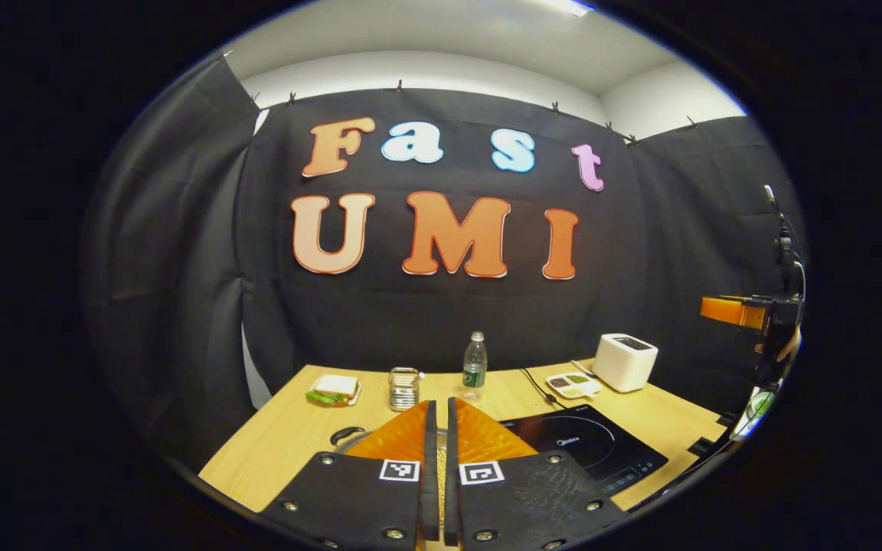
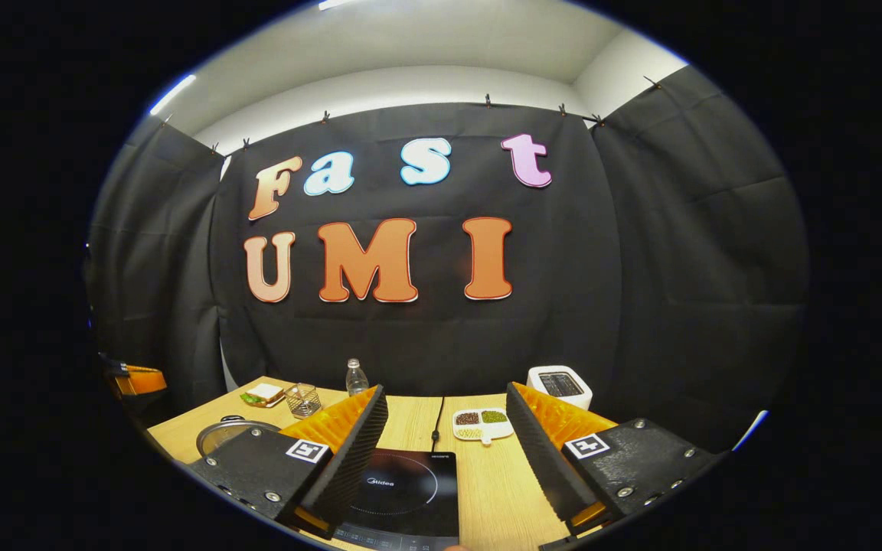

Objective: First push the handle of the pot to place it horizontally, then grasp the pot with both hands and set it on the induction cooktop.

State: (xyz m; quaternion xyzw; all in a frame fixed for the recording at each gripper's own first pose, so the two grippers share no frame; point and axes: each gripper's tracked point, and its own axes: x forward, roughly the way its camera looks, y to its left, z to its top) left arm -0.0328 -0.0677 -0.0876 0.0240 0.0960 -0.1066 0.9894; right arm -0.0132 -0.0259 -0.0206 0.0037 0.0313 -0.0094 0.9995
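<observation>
1. Left gripper [image 1: 441, 428]: the two fingers stand together with only a thin slit between them and nothing held. It hangs above the near part of the wooden table [image 1: 288, 436].
2. Right gripper [image 2: 447, 428]: fingers spread wide apart, empty, framing the induction cooktop [image 2: 406, 490] below.
3. Pot [image 2: 230, 434]: sits on the table left of the cooktop, near the front edge, lid on. Only its rim and lid show past the right gripper's left finger.
4. Pot handle [image 1: 347, 436]: in the left gripper view a dark loop pokes out left of the fingers. Its long axis and heading cannot be told; the rest is hidden.
5. Behind: sandwich plate [image 1: 334, 389], wire basket [image 1: 403, 388], water bottle [image 1: 475, 366], divided dish [image 1: 573, 384], white toaster [image 1: 625, 361].
</observation>
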